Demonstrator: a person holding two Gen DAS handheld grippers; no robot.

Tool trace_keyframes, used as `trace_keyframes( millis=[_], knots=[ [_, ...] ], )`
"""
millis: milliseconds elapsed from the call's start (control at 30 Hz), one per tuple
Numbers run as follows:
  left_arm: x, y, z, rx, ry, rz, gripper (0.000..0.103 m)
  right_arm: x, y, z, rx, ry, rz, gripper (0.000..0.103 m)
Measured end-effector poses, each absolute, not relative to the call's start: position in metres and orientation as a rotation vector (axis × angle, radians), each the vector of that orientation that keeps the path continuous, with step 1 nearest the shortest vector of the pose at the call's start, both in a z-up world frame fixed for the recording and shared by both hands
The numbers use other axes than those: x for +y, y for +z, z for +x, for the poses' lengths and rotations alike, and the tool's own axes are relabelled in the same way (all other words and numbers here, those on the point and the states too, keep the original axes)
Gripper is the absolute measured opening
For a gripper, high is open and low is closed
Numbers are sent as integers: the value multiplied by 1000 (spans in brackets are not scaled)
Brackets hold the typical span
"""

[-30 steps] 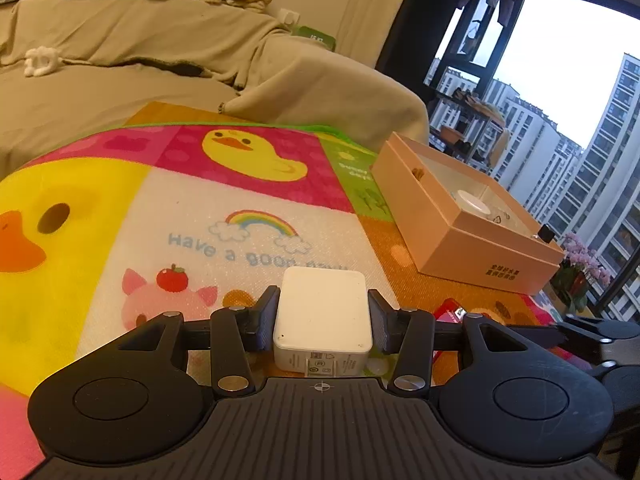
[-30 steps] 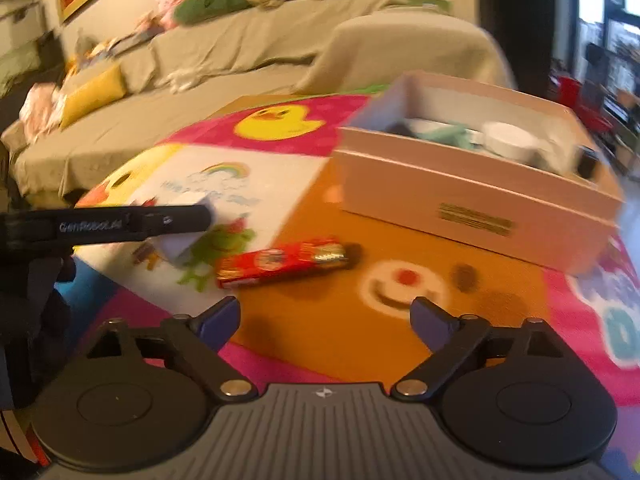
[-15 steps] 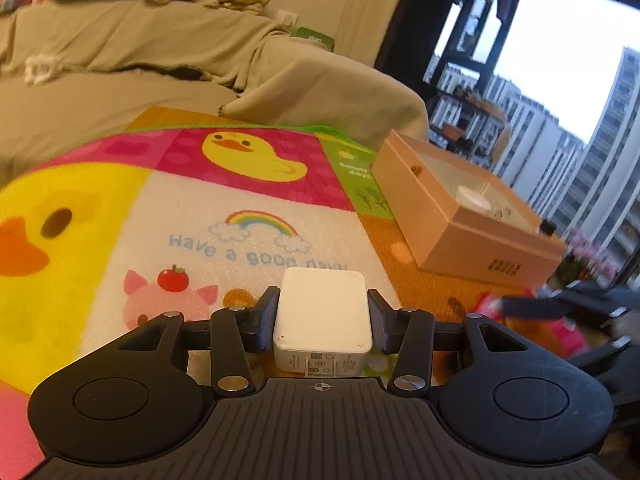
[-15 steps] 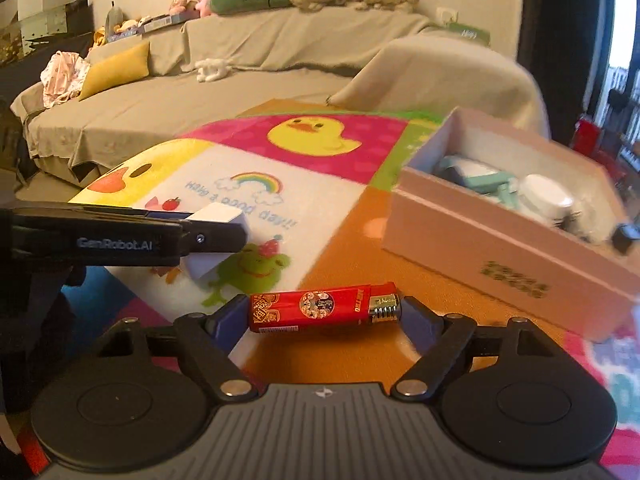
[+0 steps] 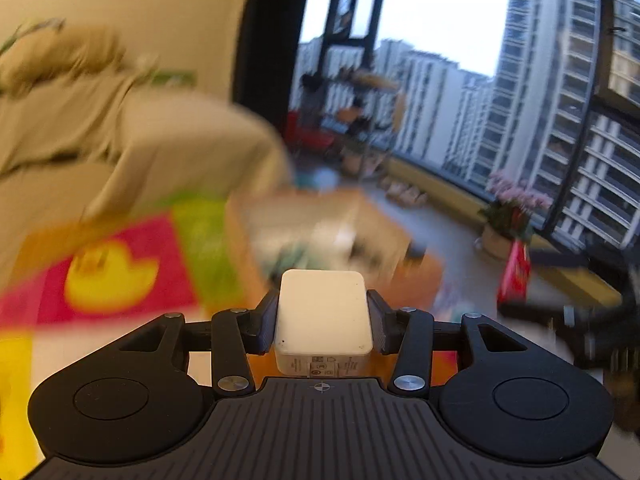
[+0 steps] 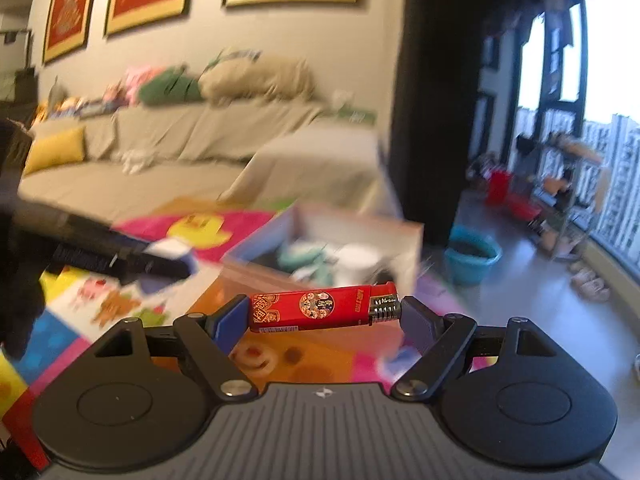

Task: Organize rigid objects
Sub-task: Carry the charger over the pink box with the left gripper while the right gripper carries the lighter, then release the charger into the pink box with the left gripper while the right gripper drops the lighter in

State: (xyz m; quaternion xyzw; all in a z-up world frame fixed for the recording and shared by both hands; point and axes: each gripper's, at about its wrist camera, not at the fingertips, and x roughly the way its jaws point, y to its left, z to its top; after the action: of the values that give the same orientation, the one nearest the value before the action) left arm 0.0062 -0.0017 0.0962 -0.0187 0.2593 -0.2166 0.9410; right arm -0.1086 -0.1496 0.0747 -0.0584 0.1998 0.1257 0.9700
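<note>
My left gripper is shut on a white charger block and holds it in the air, facing the open cardboard box, which is blurred. My right gripper is shut on a red lighter, held crosswise by its ends, above the mat and in front of the same box. The box holds several small items, among them a white round one. The lighter also shows in the left wrist view, far right.
A colourful play mat with a yellow duck covers the table. A covered beige sofa stands behind it. A blue bucket and a plant pot stand on the floor by the window.
Both grippers have lifted and swung right toward the box. The right gripper closed on the lighter and raised it off the mat. The left still holds the charger.
</note>
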Motion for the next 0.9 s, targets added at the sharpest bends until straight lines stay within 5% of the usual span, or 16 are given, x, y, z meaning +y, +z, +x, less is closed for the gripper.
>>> trace_keyframes(
  millis=[400,667,900],
  knots=[
    [-60,75,190,756,-447,-224,50,-170,67,-104,331,210,-121,81],
    [-88,37,221,815,-412,-175,57,-177,56,-93,371,197,-112,81],
    [-41,69,189,656,-458,-340,57,-180,60,-83,382,182,-86,82]
  ],
)
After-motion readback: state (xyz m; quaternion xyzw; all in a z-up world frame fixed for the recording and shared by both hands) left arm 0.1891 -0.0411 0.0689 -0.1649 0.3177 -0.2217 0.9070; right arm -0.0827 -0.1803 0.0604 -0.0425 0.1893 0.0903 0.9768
